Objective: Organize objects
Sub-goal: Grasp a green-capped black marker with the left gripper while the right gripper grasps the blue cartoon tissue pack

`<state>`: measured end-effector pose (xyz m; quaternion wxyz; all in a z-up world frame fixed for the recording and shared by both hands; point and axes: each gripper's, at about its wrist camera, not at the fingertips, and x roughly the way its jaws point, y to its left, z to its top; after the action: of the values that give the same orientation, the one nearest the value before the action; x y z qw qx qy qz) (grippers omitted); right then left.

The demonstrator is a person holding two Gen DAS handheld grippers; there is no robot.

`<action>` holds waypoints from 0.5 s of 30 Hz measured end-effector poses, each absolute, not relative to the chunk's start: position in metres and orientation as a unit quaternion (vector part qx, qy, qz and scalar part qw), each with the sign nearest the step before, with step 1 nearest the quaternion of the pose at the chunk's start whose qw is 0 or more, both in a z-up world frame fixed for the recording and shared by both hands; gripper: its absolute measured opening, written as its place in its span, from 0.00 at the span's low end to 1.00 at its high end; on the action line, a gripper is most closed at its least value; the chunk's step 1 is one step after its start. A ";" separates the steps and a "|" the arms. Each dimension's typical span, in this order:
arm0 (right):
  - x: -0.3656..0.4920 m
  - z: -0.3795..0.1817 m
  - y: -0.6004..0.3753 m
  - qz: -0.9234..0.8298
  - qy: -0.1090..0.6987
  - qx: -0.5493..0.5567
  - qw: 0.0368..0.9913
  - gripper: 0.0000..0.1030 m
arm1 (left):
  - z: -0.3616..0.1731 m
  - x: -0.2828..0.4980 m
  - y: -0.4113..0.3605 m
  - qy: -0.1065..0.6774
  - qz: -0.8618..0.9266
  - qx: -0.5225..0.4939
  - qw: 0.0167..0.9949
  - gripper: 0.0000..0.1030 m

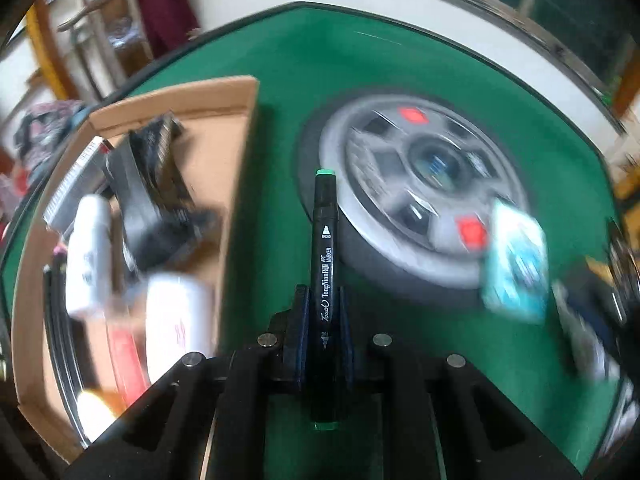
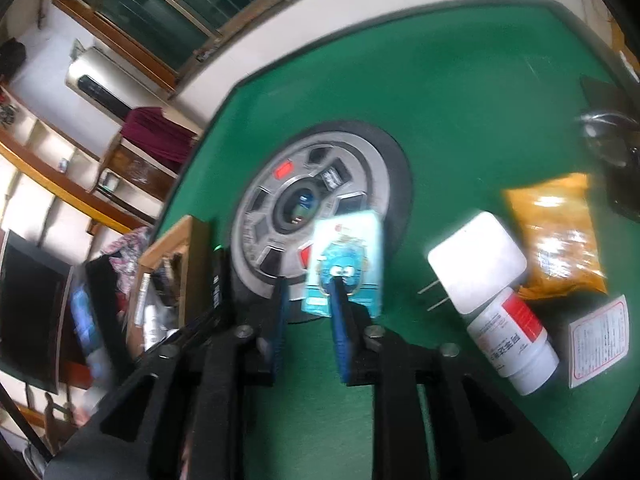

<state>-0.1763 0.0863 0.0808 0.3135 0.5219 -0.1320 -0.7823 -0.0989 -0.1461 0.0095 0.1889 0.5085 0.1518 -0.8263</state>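
My left gripper (image 1: pixel 320 292) is shut on a black art marker (image 1: pixel 325 248) with a green tip, held above the green table, just right of the cardboard box (image 1: pixel 224 128). The box holds white bottles (image 1: pixel 86 252), a black item and other things. My right gripper (image 2: pixel 308 284) is open above the table; its right finger overlaps a blue cartoon card packet (image 2: pixel 346 262), which lies at the edge of the round grey hub. The packet also shows in the left wrist view (image 1: pixel 516 268). The marker and the box (image 2: pixel 168 248) appear at the left of the right wrist view.
A round grey hub (image 1: pixel 420 184) with red buttons sits in the middle of the green table (image 2: pixel 460 100). To the right lie a white charger plug (image 2: pixel 476 264), a white pill bottle (image 2: pixel 512 340), an orange snack bag (image 2: pixel 560 232) and a paper leaflet (image 2: pixel 600 340).
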 end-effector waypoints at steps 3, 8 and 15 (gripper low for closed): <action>-0.180 0.077 0.083 -0.783 -0.139 0.521 0.311 0.44 | 0.010 -0.078 -0.139 0.165 -0.831 0.510 0.151 0.11; -0.185 0.079 0.069 -0.809 -0.098 0.508 0.279 0.59 | 0.012 -0.068 -0.143 0.168 -0.831 0.513 0.134 0.11; -0.192 0.063 0.041 -0.822 -0.009 0.518 0.236 0.60 | 0.021 -0.090 -0.133 0.166 -0.829 0.515 0.139 0.12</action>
<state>-0.1918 0.0409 0.0632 0.2360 0.5178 -0.0085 -0.8223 -0.0898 -0.1333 0.0206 0.1393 0.5154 0.1665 -0.8290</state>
